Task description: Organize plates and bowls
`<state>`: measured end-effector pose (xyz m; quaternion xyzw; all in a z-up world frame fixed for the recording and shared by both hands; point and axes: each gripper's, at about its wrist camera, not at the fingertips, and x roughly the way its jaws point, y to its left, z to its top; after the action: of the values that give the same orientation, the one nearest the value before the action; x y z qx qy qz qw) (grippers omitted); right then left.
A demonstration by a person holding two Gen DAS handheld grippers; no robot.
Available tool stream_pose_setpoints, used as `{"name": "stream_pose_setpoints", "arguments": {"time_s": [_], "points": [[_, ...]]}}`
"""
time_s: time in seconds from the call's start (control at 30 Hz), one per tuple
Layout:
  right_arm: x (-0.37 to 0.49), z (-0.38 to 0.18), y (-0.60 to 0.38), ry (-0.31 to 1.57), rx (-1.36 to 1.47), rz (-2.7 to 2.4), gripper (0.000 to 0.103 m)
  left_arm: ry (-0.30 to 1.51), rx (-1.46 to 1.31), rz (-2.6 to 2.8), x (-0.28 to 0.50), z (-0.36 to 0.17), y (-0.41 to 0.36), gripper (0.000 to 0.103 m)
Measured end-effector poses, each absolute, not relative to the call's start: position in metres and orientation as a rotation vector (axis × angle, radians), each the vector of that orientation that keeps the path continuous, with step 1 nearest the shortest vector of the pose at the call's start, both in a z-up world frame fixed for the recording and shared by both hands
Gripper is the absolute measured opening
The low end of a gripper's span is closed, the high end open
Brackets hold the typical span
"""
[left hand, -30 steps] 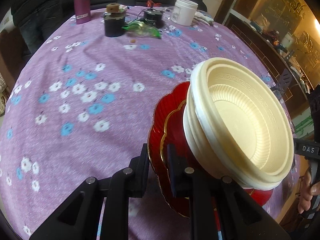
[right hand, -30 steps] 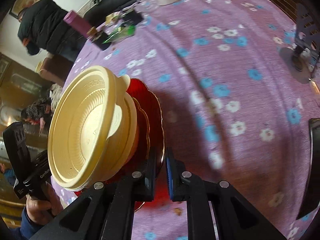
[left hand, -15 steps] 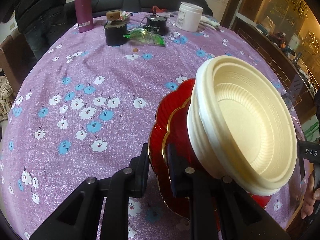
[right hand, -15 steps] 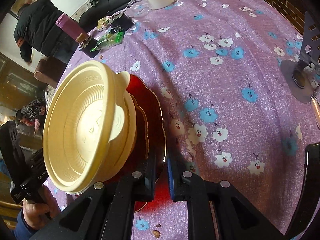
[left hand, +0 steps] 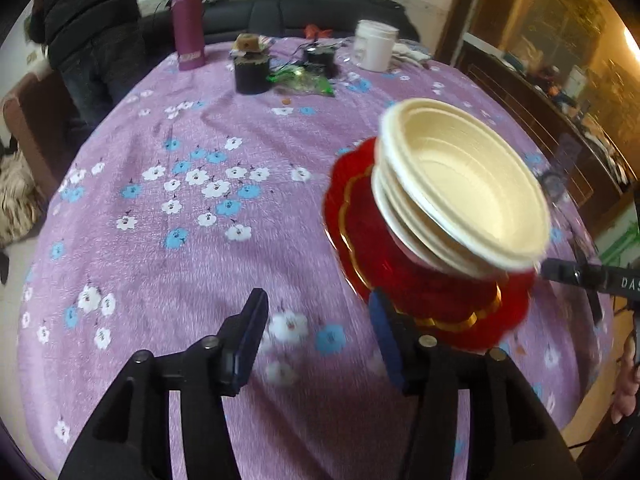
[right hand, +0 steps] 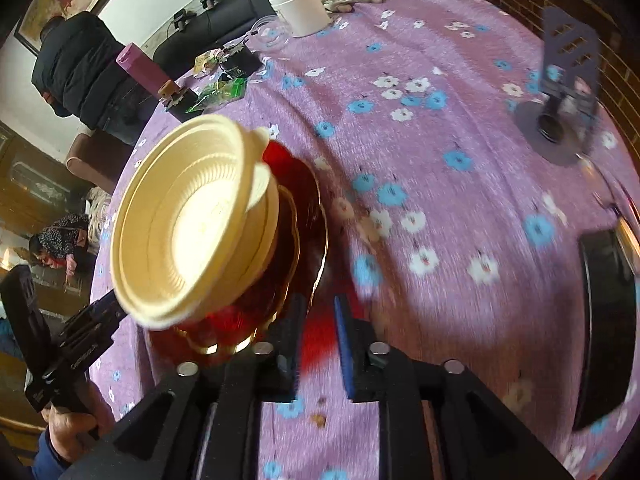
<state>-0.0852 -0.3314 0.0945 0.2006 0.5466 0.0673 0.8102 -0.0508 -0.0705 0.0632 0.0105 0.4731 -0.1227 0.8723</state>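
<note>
We are looking at a stack of cream plastic bowls [left hand: 472,184] with ribbed inner walls and rolled rims, nested and sitting on red scalloped plates [left hand: 360,216] with glossy surfaces and gold-trimmed edges. The whole stack is resting on a purple tablecloth [left hand: 192,240] of coarse weave, printed with white and blue flowers.

Our left gripper [left hand: 316,332] is holding its fingers wide apart with nothing between them. The plates' near edge is lying just beside the right finger, with the stack up and to the right of the gap; whether that finger is touching the edge we cannot tell through the blur.

Our right gripper [right hand: 320,332] is also standing open, more narrowly, gripping nothing. From its camera the stack is sitting just left of the gap, the plates' gold rim close against the left finger [right hand: 294,332], and a red reflection is showing on the cloth between the fingers.

The bowls are appearing tilted in both fisheye views, their pale interiors facing us.

Toward the far edge of the table, a white tub [left hand: 374,50], a magenta flask [left hand: 187,24], a dark jar [left hand: 252,72] and a green wrapper [left hand: 304,80] are standing well apart from the stack.
</note>
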Motion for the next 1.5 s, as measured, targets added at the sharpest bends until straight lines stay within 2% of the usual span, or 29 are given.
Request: {"name": "stream_pose_setpoints", "arguments": {"time_s": [0.1, 0.33, 0.47, 0.63, 0.7, 0.9, 1.03, 1.5], "points": [[-0.103, 0.099, -0.317, 1.154, 0.422, 0.146, 0.027, 0.972, 0.077, -0.281, -0.06, 0.066, -0.074, 0.06], [-0.129, 0.1, -0.281, 1.146, 0.398, 0.157, 0.03, 0.948, 0.144, -0.342, -0.074, 0.069, -0.079, 0.069], [-0.139, 0.102, -0.273, 1.142, 0.38, 0.147, 0.042, 0.915, 0.175, -0.35, -0.079, 0.076, -0.086, 0.077], [-0.14, 0.114, -0.273, 1.116, 0.354, 0.168, 0.049, 0.808, 0.222, -0.301, -0.089, 0.099, -0.096, 0.097], [-0.135, 0.121, -0.273, 1.095, 0.335, 0.191, 0.056, 0.77, 0.241, -0.239, -0.093, 0.109, -0.101, 0.102], [-0.131, 0.136, -0.278, 1.055, 0.24, 0.259, 0.07, 0.799, 0.191, -0.19, -0.095, 0.115, -0.109, 0.103], [-0.126, 0.136, -0.285, 1.061, 0.216, 0.308, 0.071, 0.824, 0.199, -0.134, -0.099, 0.112, -0.115, 0.103], [-0.124, 0.138, -0.291, 1.026, 0.149, 0.383, 0.087, 0.858, 0.221, -0.026, -0.104, 0.12, -0.124, 0.103]]}}
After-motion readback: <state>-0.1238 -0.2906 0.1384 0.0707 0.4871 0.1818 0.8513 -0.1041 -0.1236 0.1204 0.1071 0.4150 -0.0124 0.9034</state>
